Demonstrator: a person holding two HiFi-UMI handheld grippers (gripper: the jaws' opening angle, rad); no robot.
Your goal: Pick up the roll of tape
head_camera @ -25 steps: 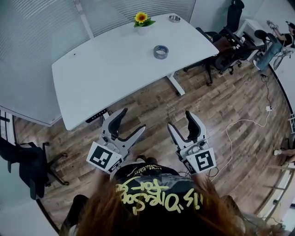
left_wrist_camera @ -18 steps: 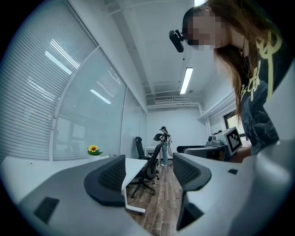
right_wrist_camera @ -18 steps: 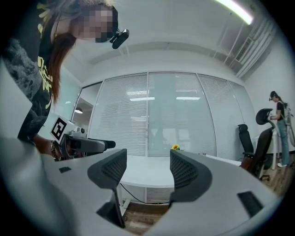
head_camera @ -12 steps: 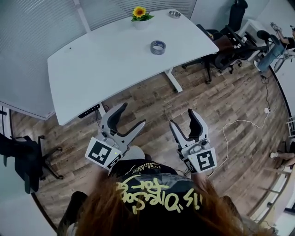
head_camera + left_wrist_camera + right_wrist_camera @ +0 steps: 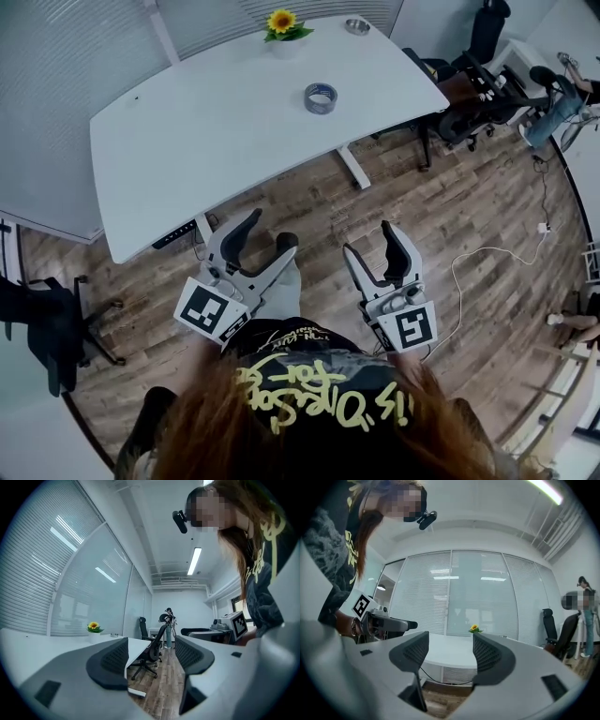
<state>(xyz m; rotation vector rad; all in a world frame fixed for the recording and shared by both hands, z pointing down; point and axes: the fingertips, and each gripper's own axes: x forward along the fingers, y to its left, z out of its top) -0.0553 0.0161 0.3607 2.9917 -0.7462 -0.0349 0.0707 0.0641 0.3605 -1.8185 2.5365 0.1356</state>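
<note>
1. While held above the wooden floor (image 5: pixel 450 216), the left claw (image 5: pixel 270 232) and right claw (image 5: pixel 369 240) both stand wide apart, holding nothing.
2. The white bench (image 5: pixel 187 141) lies ahead, not yet reached.
3. The roll of tape (image 5: pixel 320 97) rests untouched on the far part of the bench, near the potted sunflower (image 5: pixel 280 23); approach, grasp and lift appear to remain.

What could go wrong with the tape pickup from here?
1. The roll of tape lies flat on the smooth table. Jaws coming in level may push it along instead of gripping it.
2. The potted sunflower stands just beyond the roll, so an overshoot could knock it over.
</note>
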